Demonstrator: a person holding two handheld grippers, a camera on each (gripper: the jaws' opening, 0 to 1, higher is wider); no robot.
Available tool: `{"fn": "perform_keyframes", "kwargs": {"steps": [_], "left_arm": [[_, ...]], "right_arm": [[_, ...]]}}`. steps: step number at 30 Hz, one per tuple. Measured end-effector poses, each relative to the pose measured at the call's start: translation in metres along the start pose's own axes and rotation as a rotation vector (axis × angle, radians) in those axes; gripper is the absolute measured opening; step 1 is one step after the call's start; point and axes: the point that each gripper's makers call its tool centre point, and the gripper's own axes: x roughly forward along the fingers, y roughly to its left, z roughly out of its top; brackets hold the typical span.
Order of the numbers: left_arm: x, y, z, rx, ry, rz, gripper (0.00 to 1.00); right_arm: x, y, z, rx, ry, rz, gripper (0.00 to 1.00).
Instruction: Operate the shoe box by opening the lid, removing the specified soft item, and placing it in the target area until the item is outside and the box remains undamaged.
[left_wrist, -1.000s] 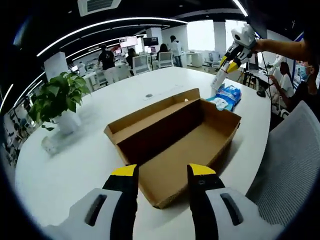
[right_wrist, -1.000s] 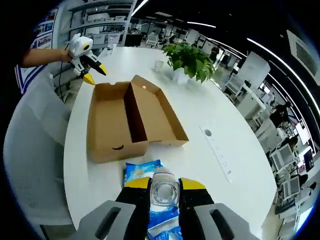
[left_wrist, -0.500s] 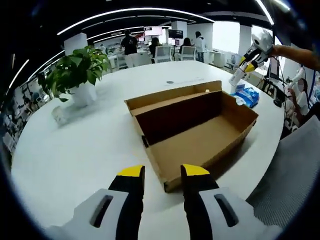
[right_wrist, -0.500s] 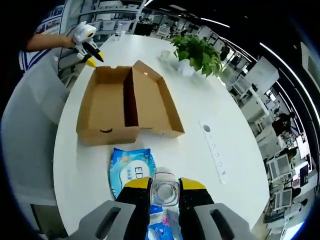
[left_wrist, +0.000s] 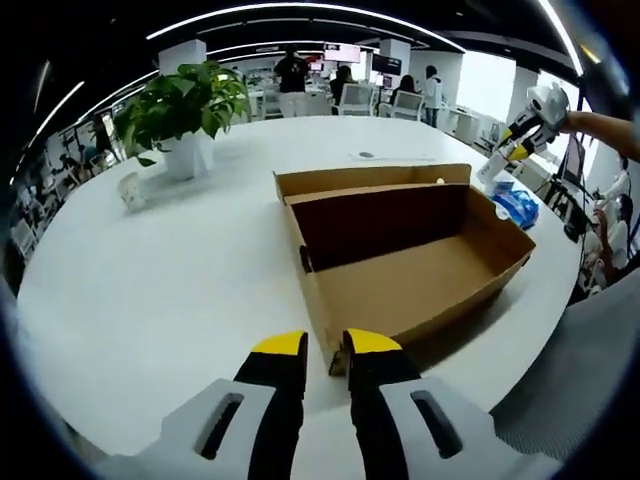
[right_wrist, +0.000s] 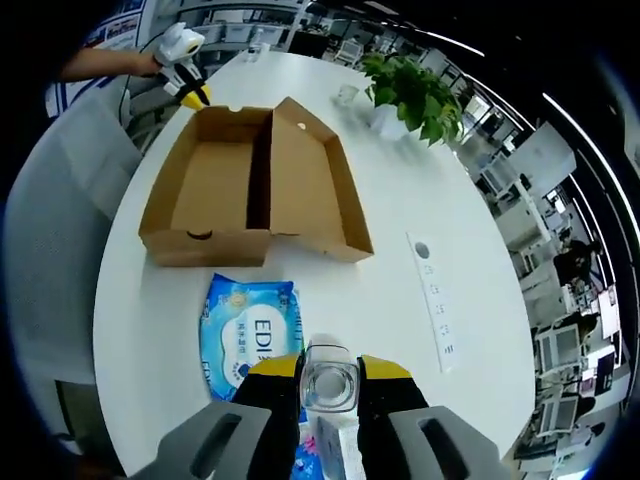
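The pack (right_wrist: 248, 338) is a soft blue packet that lies flat on the white table (right_wrist: 400, 210), outside the box (right_wrist: 250, 190) and near its short end wall. On its face the letters "EDI" can be read in the right gripper view; the smaller print under them is too small to read. In the left gripper view the pack (left_wrist: 518, 205) shows as a small blue shape on the table beyond the far end of the box (left_wrist: 400, 250).

The box is brown cardboard and stands open, with nothing visible inside. Its lid (right_wrist: 315, 190) is folded back flat on the table beside it, joined along one long side.

Beyond the box, a plant (right_wrist: 415, 85) in a white pot stands near the far side of the table, and a small clear cup (right_wrist: 347, 95) is just beside it. A white power strip (right_wrist: 435, 305) lies on the table, well apart from the box. A grey chair back (right_wrist: 60, 250) stands at the table edge. Far behind, people stand among office desks.

The right gripper (right_wrist: 329, 368) hangs above the pack, and its jaws are closed on a small clear thing; what it is I cannot tell. The left gripper (left_wrist: 325, 345) points at the near corner of the box, its jaws almost together with a narrow gap, holding nothing.
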Motion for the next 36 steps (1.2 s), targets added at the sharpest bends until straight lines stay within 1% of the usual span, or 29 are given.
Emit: {"fn": "perform_keyframes", "kwargs": {"steps": [4, 6, 7, 12, 17, 24, 30, 36], "left_arm": [[0.003, -0.001, -0.001, -0.034, 0.011, -0.004, 0.08], [0.003, -0.004, -0.003, -0.033, 0.016, -0.012, 0.05], [0.004, -0.002, -0.003, -0.028, 0.017, 0.002, 0.05], [0.004, 0.0, -0.004, -0.077, 0.014, 0.021, 0.04], [0.004, 0.0, -0.005, -0.097, 0.011, 0.024, 0.04], [0.004, 0.001, -0.005, -0.106, 0.014, 0.029, 0.04], [0.006, 0.002, -0.006, -0.111, 0.018, 0.028, 0.04], [0.007, 0.005, -0.006, -0.12, 0.023, 0.027, 0.04]], "right_arm": [[0.009, -0.002, -0.004, -0.019, 0.009, 0.027, 0.17], [0.014, -0.004, -0.007, -0.027, 0.017, 0.04, 0.17], [0.016, -0.003, -0.008, -0.033, 0.02, 0.051, 0.17], [0.025, -0.001, -0.009, -0.061, 0.035, 0.089, 0.17], [0.039, -0.006, -0.012, -0.088, 0.052, 0.112, 0.17], [0.054, -0.003, -0.016, -0.107, 0.078, 0.155, 0.17], [0.06, 0.0, -0.019, -0.116, 0.088, 0.183, 0.17], [0.062, 0.002, -0.021, -0.116, 0.097, 0.196, 0.17]]}}
